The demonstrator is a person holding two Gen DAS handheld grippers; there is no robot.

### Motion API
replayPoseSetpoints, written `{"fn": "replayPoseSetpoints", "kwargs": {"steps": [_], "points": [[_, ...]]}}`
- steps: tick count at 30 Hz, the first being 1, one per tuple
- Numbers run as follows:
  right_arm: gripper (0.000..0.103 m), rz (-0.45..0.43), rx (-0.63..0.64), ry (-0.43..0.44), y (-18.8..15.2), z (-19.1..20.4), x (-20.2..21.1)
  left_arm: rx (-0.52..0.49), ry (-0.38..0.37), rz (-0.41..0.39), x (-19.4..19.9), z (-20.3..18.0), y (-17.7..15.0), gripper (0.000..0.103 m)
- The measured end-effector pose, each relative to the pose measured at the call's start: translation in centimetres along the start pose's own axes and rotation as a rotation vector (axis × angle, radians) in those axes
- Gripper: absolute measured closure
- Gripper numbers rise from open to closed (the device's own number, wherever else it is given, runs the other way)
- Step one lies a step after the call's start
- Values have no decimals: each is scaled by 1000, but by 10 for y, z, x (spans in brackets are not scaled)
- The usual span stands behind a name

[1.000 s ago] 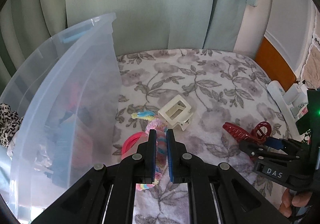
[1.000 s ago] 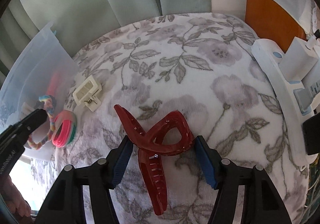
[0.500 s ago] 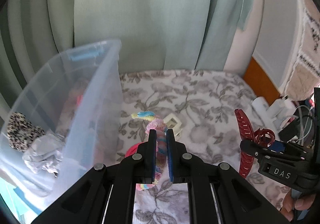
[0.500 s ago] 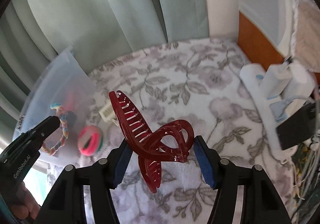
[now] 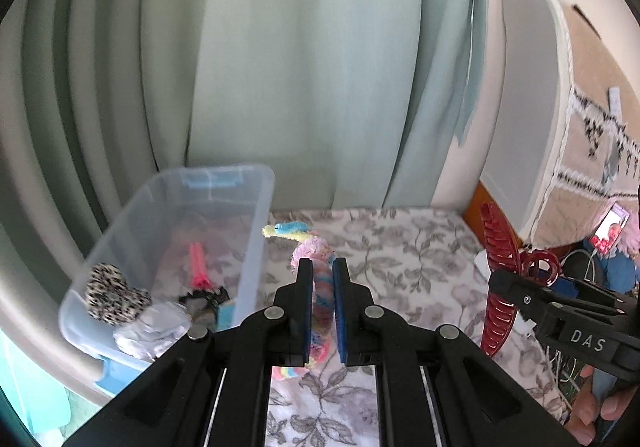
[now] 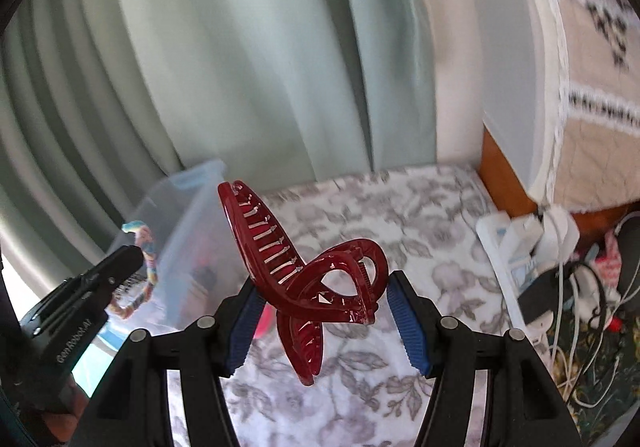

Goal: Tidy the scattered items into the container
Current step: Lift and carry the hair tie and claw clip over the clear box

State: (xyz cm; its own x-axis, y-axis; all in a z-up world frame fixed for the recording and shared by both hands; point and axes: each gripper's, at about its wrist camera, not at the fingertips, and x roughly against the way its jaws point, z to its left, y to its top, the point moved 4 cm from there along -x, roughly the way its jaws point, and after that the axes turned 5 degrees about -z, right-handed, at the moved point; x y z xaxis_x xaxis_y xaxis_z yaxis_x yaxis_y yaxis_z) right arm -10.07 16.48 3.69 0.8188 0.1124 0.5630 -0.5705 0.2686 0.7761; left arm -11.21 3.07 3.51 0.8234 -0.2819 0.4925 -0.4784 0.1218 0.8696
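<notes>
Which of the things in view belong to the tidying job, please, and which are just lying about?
Belonging to the job:
- red claw clip, held in the right gripper
- rainbow hair tie, held in the left gripper
- clear plastic bin

Just lying about:
- power strip with plugs
- curtain
- floral blanket

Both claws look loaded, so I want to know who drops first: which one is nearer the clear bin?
Left. The left claw, shut on the rainbow hair tie, hangs beside the clear bin. The right claw, holding the red hair clip, is farther right.
</notes>
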Motion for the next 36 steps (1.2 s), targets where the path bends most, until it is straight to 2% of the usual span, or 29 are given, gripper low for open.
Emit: {"fn": "replayPoseSetpoints", "kwargs": {"steps": [8,16,25,36], "points": [[38,-76,47,64,22,44,28,35,20,-83,31,27,22,93],[38,-105,95,117,29,82,40,98,71,-123,46,67,30,93],[38,-92,155,169,30,124,31,166,122,-136,56,110,27,93],[38,-16,215,202,15,163,1,225,148,-104,42,149,15,93]]}}
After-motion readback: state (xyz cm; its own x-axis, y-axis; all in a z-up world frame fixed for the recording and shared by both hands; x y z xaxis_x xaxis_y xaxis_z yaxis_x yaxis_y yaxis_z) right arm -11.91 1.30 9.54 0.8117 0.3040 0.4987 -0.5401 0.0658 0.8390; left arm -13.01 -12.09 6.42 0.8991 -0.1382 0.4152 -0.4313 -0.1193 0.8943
